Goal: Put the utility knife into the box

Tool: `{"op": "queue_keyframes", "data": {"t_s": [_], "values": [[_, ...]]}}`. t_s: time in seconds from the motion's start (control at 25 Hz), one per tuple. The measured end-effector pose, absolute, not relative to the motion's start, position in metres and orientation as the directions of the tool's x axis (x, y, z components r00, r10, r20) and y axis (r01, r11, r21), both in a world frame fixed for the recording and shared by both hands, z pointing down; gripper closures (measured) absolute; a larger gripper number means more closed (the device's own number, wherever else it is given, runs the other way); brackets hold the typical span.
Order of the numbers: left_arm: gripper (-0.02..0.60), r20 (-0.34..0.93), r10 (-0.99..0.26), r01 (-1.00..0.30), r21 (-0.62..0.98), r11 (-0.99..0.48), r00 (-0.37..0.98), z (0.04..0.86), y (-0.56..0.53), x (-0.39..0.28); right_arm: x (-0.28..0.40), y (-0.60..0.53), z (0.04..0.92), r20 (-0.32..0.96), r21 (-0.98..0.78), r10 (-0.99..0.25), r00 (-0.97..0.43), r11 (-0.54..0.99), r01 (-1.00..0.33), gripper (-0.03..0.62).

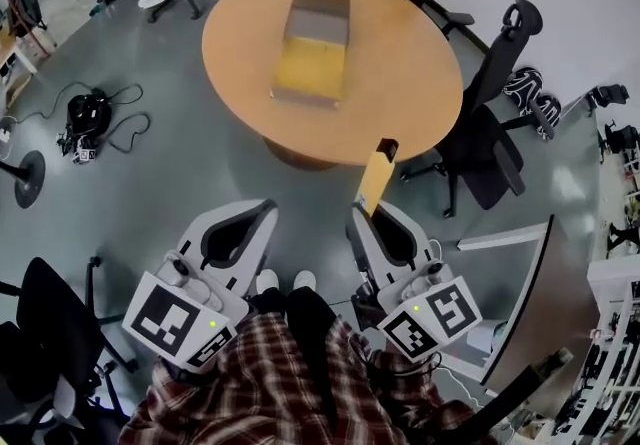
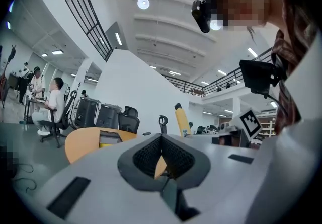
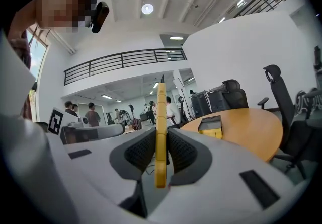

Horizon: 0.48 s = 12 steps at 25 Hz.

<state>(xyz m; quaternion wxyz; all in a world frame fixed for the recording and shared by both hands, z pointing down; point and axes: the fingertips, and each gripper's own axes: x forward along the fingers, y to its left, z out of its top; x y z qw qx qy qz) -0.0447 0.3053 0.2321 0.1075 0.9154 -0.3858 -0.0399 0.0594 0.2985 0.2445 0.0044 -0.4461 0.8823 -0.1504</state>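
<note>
The round wooden surface (image 1: 400,73) carries the open box (image 1: 315,48) near its middle, ahead of both tools and slightly left of the right one. The left tool (image 1: 266,207) is closed on nothing. The right tool (image 1: 368,217) clamps the yellow utility knife (image 1: 377,176). The knife's long axis points forward, its tip at the surface's near edge, well short of the box.

- knife (image 3: 160,102): matt yellow plastic, ridged, between the right gripper's (image 3: 160,135) pads (image 3: 140,151)
- pads: dark, ribbed, rubbery
- left gripper (image 2: 162,140) and right gripper shells: smooth matt grey plastic
- table (image 1: 400,63) ahead: smooth, wood-like
</note>
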Motion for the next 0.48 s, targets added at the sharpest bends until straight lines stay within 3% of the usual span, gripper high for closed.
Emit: {"op": "queue_keyframes", "data": {"t_s": [0.48], "values": [[0.571,0.029,-0.703,-0.682,0.274,-0.678,0.711,0.250,0.209,-0.058,0.051,0.209,0.259,0.177,-0.277,-0.801,-0.571,0.516,-0.810,0.514]]}}
